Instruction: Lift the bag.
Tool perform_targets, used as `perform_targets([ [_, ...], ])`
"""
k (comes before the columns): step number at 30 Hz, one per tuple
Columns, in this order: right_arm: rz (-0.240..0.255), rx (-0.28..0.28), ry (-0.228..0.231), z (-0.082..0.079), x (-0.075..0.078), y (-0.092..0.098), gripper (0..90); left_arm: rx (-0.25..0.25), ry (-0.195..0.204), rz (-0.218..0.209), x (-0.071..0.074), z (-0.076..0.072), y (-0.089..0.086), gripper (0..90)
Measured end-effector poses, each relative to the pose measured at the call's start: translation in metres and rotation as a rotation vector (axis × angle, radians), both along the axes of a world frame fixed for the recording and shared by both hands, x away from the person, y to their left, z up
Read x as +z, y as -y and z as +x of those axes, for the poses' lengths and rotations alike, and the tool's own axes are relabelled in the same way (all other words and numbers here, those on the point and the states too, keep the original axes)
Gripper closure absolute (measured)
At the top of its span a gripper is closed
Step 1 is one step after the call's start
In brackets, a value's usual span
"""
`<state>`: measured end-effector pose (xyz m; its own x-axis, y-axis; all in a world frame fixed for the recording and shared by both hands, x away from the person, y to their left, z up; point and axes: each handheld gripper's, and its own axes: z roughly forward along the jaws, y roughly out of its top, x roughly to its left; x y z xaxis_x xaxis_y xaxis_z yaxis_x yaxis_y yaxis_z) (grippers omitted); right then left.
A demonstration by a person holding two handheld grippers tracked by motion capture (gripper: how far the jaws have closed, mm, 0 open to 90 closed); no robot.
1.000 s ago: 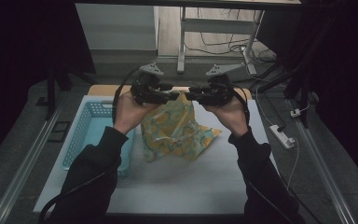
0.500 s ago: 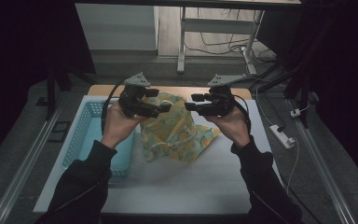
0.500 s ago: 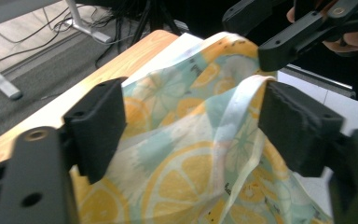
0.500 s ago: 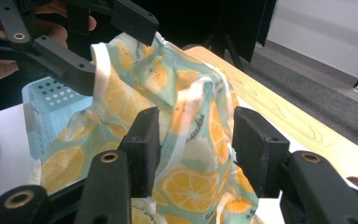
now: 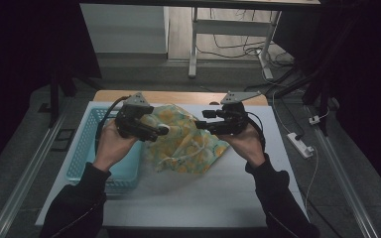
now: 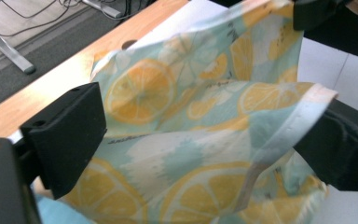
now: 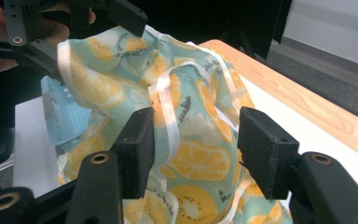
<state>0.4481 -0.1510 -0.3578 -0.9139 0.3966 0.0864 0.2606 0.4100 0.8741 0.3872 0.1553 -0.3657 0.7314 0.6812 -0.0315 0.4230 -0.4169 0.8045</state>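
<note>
- Holding the lemon-print cloth (image 5: 188, 141) above the white table (image 5: 178, 193), just right of the blue basket (image 5: 87, 153), I judge it is about to be laid out flat.
- My left gripper (image 5: 154, 131) has just been opening; its jaws stand wide, the cloth's white hem draped loosely between them, not pinched.
- My right gripper (image 5: 206, 124) has also been opening; cloth bulges between its parted jaws, no pad pressing.
- Both hands sit level, the grippers pointing inward at each other across the cloth.
</note>
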Motion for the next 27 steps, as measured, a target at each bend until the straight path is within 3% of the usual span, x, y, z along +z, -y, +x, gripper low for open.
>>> perform_targets([
  [14, 0.003, 0.004, -0.026, -0.010, -0.024, 0.008, 35.1, 0.000, -0.051, -0.012, -0.034, -0.031, -0.024, 0.4],
  [27, -0.063, 0.026, -0.023, -0.020, -0.042, 0.003, 22.7, 0.019, -0.077, -0.027, -0.062, -0.057, -0.041, 0.0],
])
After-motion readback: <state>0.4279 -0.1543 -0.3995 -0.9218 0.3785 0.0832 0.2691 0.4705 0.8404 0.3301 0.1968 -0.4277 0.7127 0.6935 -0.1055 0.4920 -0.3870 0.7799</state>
